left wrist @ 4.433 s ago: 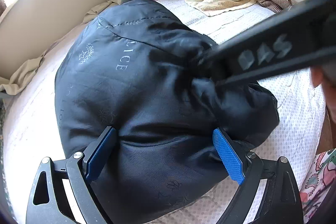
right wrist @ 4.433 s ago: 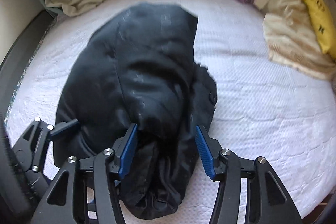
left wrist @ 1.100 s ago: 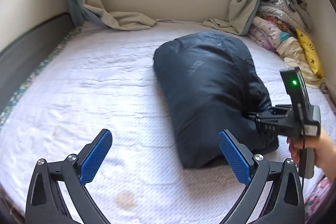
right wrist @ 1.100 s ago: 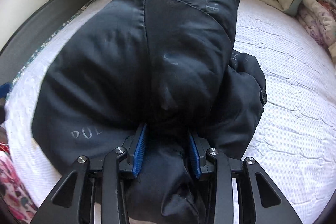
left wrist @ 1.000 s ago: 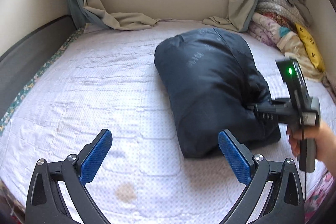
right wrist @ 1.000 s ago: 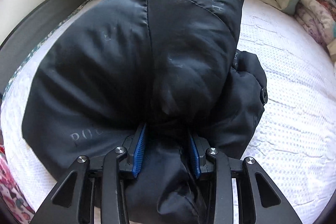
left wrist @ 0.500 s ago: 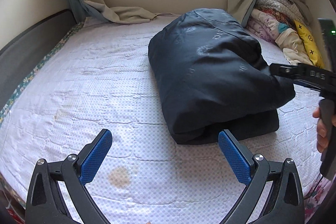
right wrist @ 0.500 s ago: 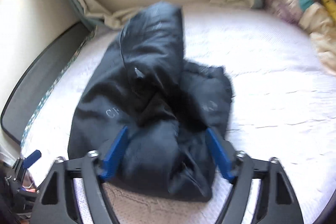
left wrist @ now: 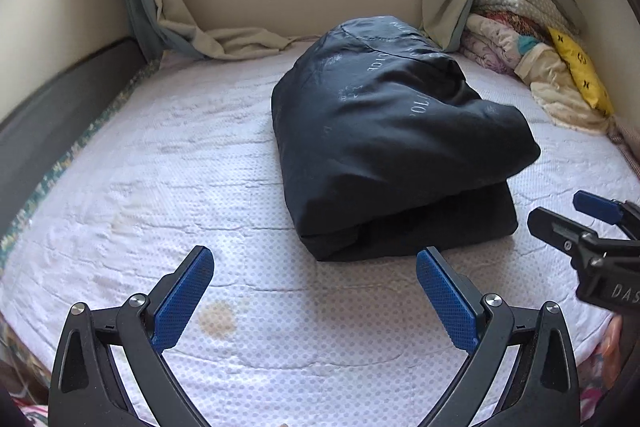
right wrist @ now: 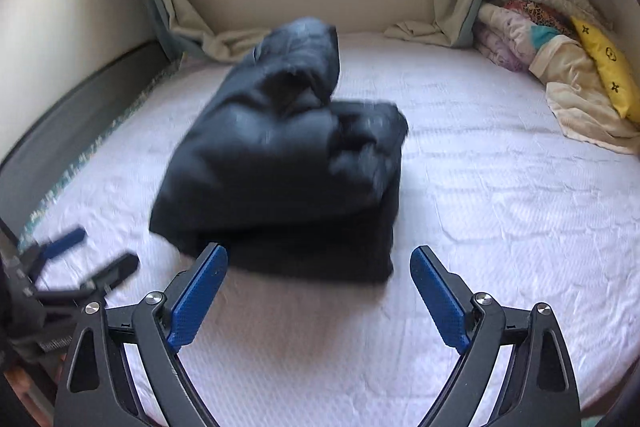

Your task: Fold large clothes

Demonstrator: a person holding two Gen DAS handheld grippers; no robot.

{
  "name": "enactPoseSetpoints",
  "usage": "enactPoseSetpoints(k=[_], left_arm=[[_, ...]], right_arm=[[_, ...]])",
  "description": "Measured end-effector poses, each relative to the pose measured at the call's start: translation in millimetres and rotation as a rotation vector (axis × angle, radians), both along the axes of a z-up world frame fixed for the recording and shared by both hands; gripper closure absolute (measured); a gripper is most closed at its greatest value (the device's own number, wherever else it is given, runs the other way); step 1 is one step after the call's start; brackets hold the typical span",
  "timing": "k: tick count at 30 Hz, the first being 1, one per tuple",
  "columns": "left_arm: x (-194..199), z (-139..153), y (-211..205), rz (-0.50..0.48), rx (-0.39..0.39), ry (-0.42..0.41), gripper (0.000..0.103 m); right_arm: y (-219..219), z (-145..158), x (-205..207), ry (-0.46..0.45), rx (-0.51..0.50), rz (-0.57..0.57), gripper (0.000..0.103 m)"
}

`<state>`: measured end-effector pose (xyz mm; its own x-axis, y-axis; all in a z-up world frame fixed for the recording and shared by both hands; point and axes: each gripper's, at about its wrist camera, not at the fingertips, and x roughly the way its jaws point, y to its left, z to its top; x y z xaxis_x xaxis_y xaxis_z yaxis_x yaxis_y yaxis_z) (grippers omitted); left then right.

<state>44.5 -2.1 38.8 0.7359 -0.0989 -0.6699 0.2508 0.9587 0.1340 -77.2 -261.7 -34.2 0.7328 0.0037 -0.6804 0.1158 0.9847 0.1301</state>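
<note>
A dark navy padded jacket [left wrist: 392, 131] lies folded in a thick bundle on the white mattress [left wrist: 160, 167], its upper layer puffed above the lower one. My left gripper [left wrist: 314, 261] is open and empty, hovering just short of the bundle's near edge. In the right wrist view the jacket [right wrist: 288, 163] is blurred, and my right gripper [right wrist: 319, 253] is just in front of it with its jaws opening and nothing between them. Each gripper shows in the other's view: the right gripper [left wrist: 576, 211] at the right edge, the left gripper [right wrist: 100, 247] at the lower left.
A pile of folded bedding with a yellow pillow [left wrist: 576, 71] fills the far right corner. Curtains [left wrist: 180, 27] trail onto the mattress below the window. A dark padded rail [left wrist: 60, 107] runs along the left side. A brown stain [left wrist: 216, 319] marks the near sheet.
My right gripper has let go of the jacket, opened wide and drawn back and up. The jacket has settled as a folded bundle. The left gripper stayed open and backed off slightly.
</note>
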Motion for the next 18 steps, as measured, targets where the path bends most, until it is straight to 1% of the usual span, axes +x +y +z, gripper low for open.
enactPoseSetpoints(k=[2,5,7,18], left_arm=[[-4,-2,0,-0.001,-0.003,0.002,0.000],[-9,-6,3,0.012,-0.040,0.025,0.000],[-11,-9,5,0.022,-0.046,0.027,0.000],[-12,-25,9,0.039,-0.012,0.053,0.000]], right_arm=[[4,-7,-6,0.016,-0.026,-0.018,0.008],[2,-16,-12,0.041,-0.015,-0.045,0.007],[3,-19,-14,0.049,-0.017,-0.052,0.007],[2,-27,-20,0.056,-0.010,-0.045,0.007]])
